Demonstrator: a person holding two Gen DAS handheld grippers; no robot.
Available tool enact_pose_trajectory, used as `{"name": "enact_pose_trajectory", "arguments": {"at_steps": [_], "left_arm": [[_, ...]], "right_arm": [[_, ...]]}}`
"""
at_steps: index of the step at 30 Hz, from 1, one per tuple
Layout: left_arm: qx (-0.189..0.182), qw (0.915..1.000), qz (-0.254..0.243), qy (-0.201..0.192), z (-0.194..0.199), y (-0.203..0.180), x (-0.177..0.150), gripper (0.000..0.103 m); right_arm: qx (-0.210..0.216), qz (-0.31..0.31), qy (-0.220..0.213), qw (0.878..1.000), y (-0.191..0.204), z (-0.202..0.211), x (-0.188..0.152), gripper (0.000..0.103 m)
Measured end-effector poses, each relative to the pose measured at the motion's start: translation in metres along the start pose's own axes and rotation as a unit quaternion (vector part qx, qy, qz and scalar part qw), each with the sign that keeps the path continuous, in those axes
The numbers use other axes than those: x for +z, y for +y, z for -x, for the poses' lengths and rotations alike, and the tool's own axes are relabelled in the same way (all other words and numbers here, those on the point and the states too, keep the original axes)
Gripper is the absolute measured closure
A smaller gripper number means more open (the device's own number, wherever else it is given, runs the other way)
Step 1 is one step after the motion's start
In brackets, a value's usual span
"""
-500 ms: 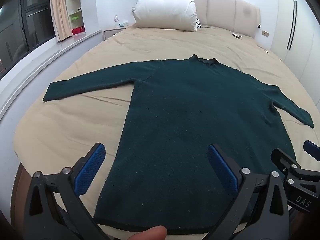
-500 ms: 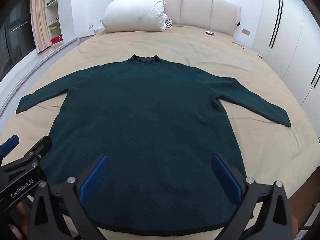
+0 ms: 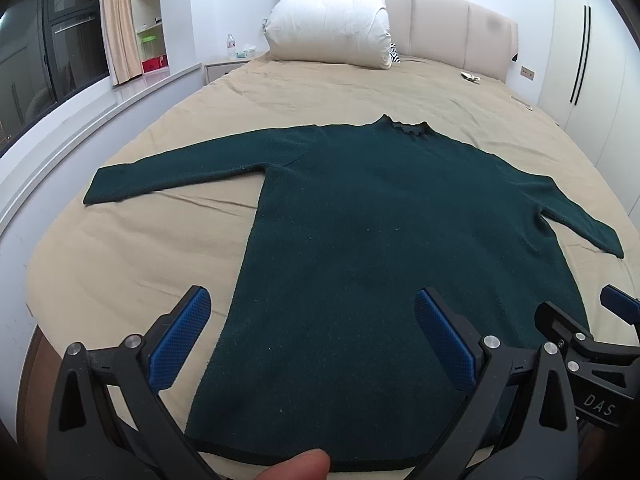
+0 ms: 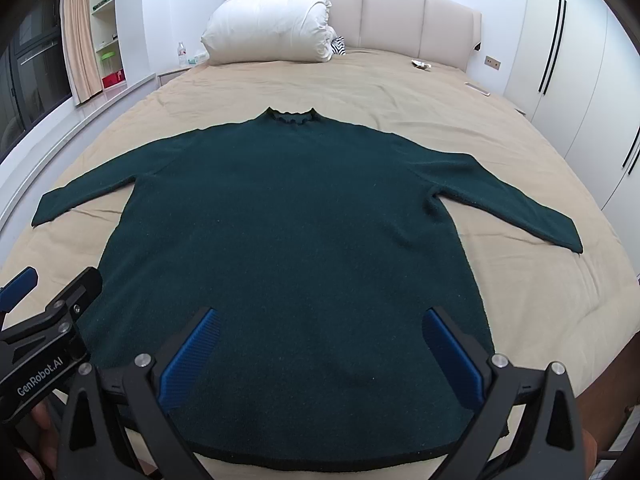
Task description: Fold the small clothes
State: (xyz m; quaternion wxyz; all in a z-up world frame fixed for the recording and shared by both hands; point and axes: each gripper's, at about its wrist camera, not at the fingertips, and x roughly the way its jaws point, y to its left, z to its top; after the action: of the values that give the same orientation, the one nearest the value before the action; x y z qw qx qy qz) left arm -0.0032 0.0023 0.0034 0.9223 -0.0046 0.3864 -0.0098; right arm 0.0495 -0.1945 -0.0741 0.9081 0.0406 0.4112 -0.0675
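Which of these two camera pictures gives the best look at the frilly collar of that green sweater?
The right wrist view: the collar sits near mid-frame, its ruffled edge plain. In the left wrist view the collar lies off to the right, darker, less distinct.

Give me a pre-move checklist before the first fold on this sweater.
1. Sweater spread flat on the bed, both sleeves out: ok.
2. Left gripper open, nothing between its pads: ok.
3. Right gripper open, nothing held: ok.
4. Hem lies at the near bed edge, in front of both grippers: ok.
5. Pillow well clear of the sweater: ok.
6. Underside smooth: cannot tell.
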Motion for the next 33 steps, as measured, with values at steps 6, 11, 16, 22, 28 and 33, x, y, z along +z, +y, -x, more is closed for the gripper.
{"name": "enact_pose_trajectory", "arguments": {"at_steps": [6, 11, 16, 22, 28, 33], "left_arm": [[-0.008, 0.9998, 0.005, -0.018, 0.003, -0.001, 0.000, 0.000], [-0.003, 0.9999, 0.001, -0.010, 0.002, 0.000, -0.001, 0.000], [-0.004, 0.9999, 0.002, -0.010, 0.002, 0.001, -0.001, 0.000], [0.008, 0.9999, -0.008, 0.001, 0.001, 0.000, -0.003, 0.000], [0.017, 0.9997, -0.016, 0.010, -0.002, 0.000, -0.004, 0.000], [0.027, 0.9993, -0.022, 0.011, -0.005, -0.002, -0.006, 0.000]], "right_arm": [[0.000, 0.000, 0.000, 1.000, 0.000, 0.000, 0.000, 0.000], [0.002, -0.002, 0.003, 1.000, 0.000, -0.002, -0.003, 0.000], [0.003, -0.004, 0.006, 1.000, 0.001, -0.003, -0.004, 0.000], [0.001, -0.004, 0.011, 1.000, 0.001, -0.006, -0.005, 0.000], [0.001, -0.003, 0.017, 1.000, 0.001, -0.008, -0.006, 0.000], [-0.001, -0.001, 0.023, 1.000, 0.001, -0.011, -0.007, 0.000]]}}
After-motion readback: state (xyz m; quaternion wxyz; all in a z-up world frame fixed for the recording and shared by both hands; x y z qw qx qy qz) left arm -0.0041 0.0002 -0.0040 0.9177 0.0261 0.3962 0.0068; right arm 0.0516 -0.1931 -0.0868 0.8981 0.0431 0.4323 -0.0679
